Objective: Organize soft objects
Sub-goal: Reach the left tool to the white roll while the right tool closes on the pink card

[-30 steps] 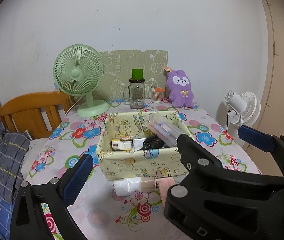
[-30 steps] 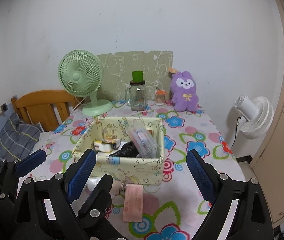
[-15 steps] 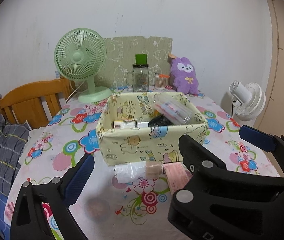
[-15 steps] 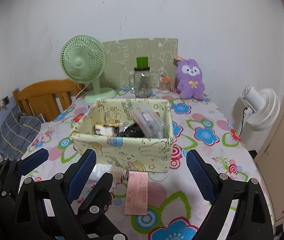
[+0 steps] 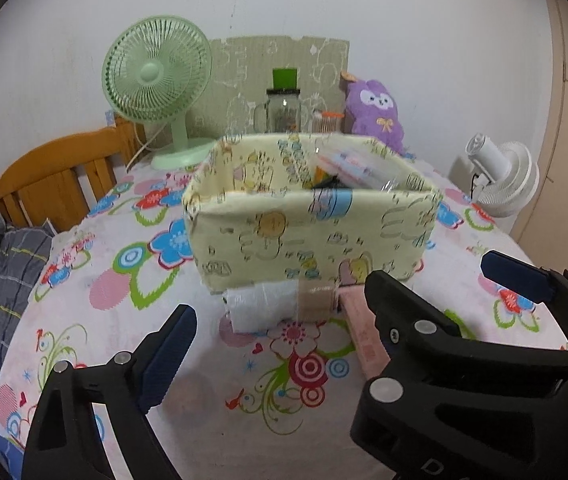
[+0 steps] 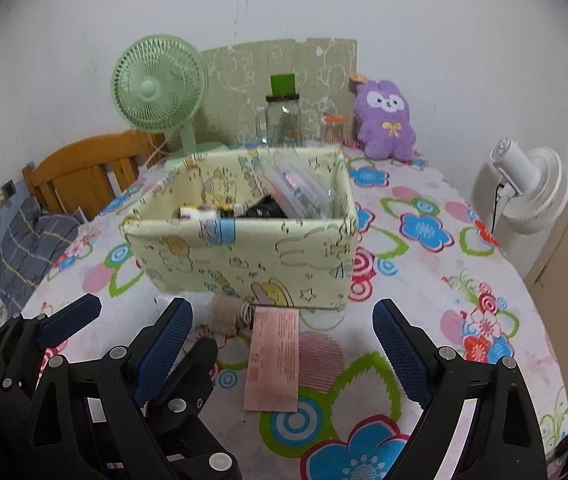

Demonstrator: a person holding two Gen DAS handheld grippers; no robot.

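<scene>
A pale yellow fabric basket (image 5: 312,240) (image 6: 243,256) stands on the flowered tablecloth, holding a clear pouch (image 6: 304,192), a black item and a small packet. In front of it lie a plastic-wrapped white and tan roll (image 5: 271,308) (image 6: 225,314) and a flat pink packet (image 6: 273,360) (image 5: 364,336). My left gripper (image 5: 336,312) is open and empty, low over the table just short of the roll. My right gripper (image 6: 281,352) is open and empty, with the pink packet between its fingers' lines. The left gripper also shows at the lower left of the right wrist view.
At the table's back stand a green desk fan (image 5: 155,84), a glass jar with a green lid (image 5: 284,108), a small orange-lidded jar (image 6: 334,130) and a purple plush (image 6: 386,120). A wooden chair (image 5: 55,180) is left, a white floor fan (image 6: 532,188) right.
Both grippers have come lower and closer to the basket and the items in front of it. Both stay open. Nothing on the table has moved.
</scene>
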